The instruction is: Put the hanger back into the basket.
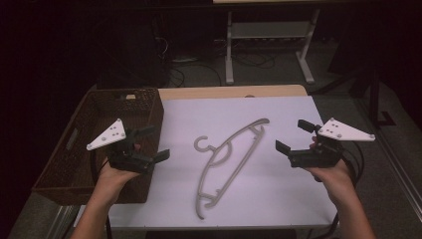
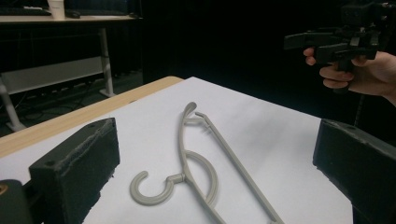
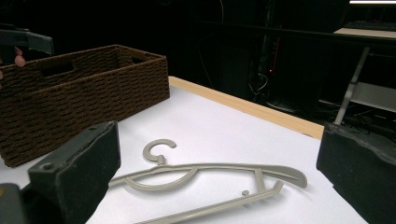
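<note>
**Hanger lies between two open grippers**

High view: a grey plastic clothes hanger [image 1: 226,162] lies flat on the white tabletop [image 1: 278,189], its long axis running diagonally from near-left to far-right, hook toward the left. The left gripper [image 1: 149,143] hovers just left of it, over the edge of the brown woven basket [image 1: 64,169]; the right gripper [image 1: 292,135] hovers to its right. Both have jaws apart and hold nothing. Each looks about equally near. The basket's interior is too dark to tell what it holds, apart from a small pale object at its far rim.

Left gripper view: the hanger [image 2: 205,163] sits ahead between the spread jaws, hook nearest; the right gripper [image 2: 308,42] shows farther off.

Right gripper view: the hanger [image 3: 210,175] lies crosswise ahead between wide-open jaws, the basket [image 3: 84,98] beyond it.
</note>
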`<state>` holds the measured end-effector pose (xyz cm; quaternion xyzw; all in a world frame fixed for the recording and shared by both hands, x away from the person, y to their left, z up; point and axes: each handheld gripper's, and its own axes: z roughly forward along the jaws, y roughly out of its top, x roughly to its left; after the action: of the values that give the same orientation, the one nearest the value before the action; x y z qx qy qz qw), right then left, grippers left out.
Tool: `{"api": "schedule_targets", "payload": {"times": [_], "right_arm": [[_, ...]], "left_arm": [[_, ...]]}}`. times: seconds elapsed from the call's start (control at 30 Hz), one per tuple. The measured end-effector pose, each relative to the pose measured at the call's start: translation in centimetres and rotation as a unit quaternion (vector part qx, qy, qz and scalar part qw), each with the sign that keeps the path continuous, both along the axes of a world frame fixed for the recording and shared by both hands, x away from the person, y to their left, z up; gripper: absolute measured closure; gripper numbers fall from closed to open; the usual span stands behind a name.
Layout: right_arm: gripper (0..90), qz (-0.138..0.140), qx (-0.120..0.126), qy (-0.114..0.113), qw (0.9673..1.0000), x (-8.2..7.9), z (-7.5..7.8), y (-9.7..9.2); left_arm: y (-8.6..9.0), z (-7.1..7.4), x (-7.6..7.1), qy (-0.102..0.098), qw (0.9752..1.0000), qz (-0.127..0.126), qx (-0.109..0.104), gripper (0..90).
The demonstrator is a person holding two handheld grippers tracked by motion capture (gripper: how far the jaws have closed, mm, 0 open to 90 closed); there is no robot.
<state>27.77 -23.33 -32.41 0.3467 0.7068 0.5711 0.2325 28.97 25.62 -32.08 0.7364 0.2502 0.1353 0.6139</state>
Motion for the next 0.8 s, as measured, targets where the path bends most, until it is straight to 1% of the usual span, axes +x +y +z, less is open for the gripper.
{"api": "schedule_targets", "payload": {"times": [0.2,0.23,0.3,0.4,0.53,0.63,0.7,0.8], "right_arm": [[0.0,0.0,-0.002,0.0,1.0,0.1,0.2,0.0],[0.0,0.001,-0.002,0.001,1.0,0.1,0.2,0.1],[0.0,0.001,-0.006,0.002,1.0,0.2,0.2,0.1],[0.0,-0.003,-0.012,0.008,0.9999,0.5,0.1,0.3],[1.0,-0.013,-0.03,0.029,0.999,1.4,-0.2,0.5],[4.0,-0.014,-0.042,0.041,0.9982,2.2,-0.6,0.8],[6.1,-0.011,-0.047,0.048,0.9977,2.9,-0.8,1.1],[11.2,-0.007,-0.056,0.063,0.9964,3.8,-1.3,1.7]], "left_arm": [[-0.5,0.2,-0.3,0.0,1.0,-0.001,0.003,0.2],[-0.7,0.3,-0.4,0.002,1.0,-0.001,0.004,0.2],[-1.0,0.3,-0.5,0.003,1.0,-0.002,0.009,0.2],[-1.7,0.2,-0.6,0.006,0.9999,-0.006,0.009,0.2],[-2.7,0.0,-0.7,0.007,0.9997,-0.015,0.016,0.2],[-3.6,-0.4,-0.7,0.013,0.9996,-0.021,0.016,0.2],[-4.1,-0.6,-0.7,0.015,0.9994,-0.027,0.019,0.2],[-4.7,-1.1,-0.7,0.018,0.9991,-0.033,0.021,0.2]]}}
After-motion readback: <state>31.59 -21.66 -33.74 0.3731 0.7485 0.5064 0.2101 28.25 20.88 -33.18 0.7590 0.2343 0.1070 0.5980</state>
